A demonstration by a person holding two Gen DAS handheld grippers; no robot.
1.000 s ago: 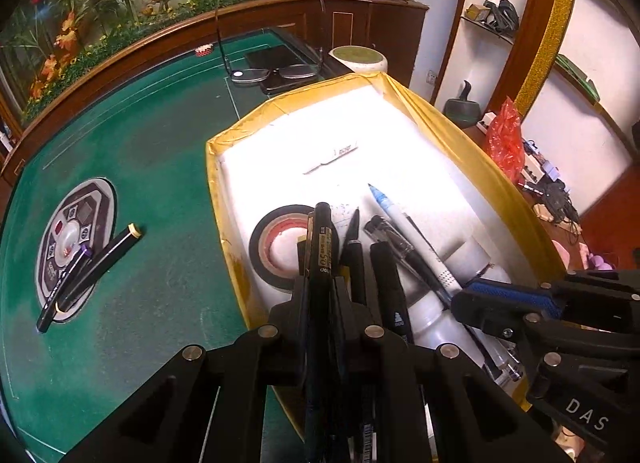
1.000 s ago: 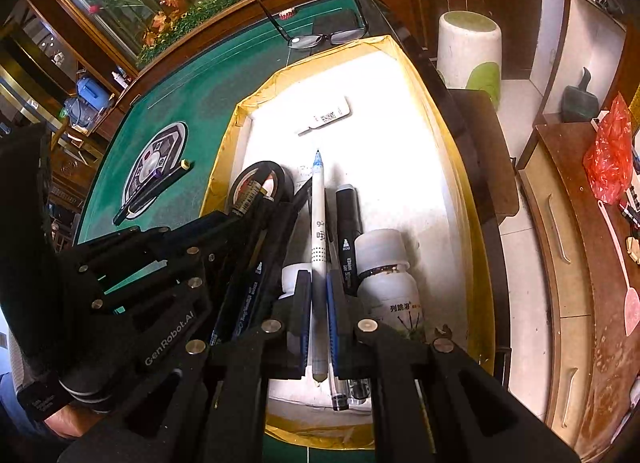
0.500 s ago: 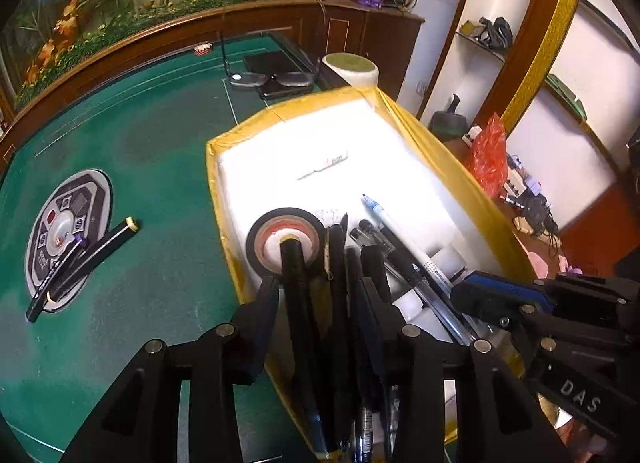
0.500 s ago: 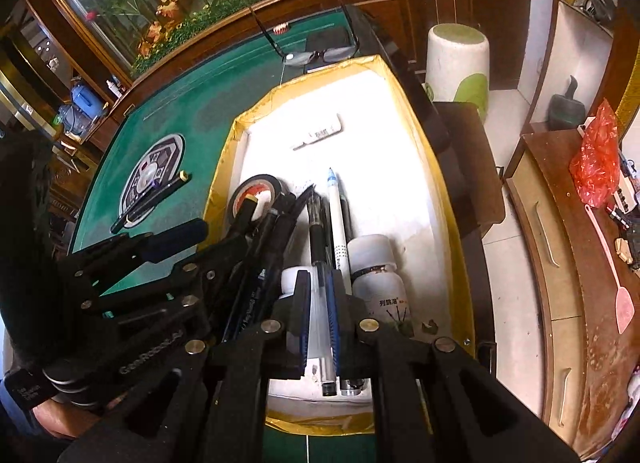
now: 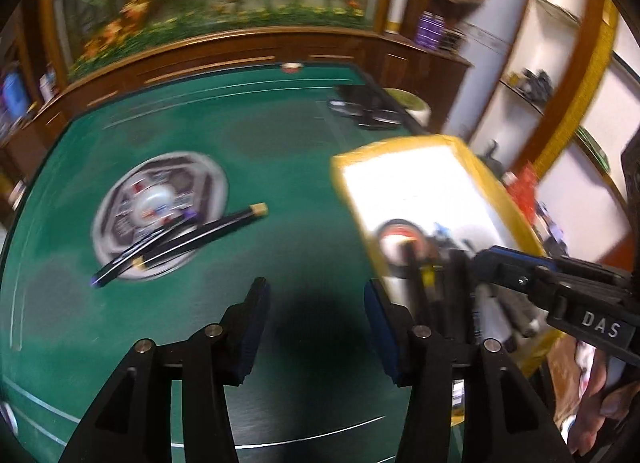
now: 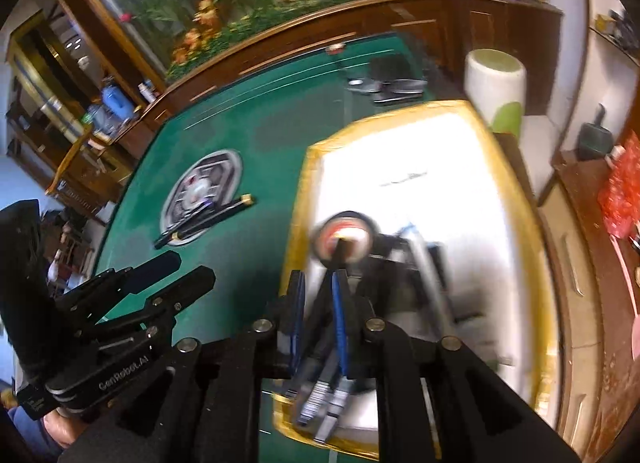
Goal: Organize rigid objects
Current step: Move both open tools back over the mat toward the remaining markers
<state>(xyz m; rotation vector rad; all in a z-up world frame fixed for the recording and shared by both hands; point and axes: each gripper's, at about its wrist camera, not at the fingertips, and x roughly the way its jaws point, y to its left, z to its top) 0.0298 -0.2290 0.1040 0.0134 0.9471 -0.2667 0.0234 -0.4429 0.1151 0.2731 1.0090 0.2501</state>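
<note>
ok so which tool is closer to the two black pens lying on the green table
Left. The left tool is open above the green felt, with the black pens just ahead and to its left. The right tool is over the yellow-rimmed box, farther from them.

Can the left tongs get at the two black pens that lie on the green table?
Probably yes. The left tongs stand open and empty above bare green table, and nothing lies between them and the two black pens.
</note>
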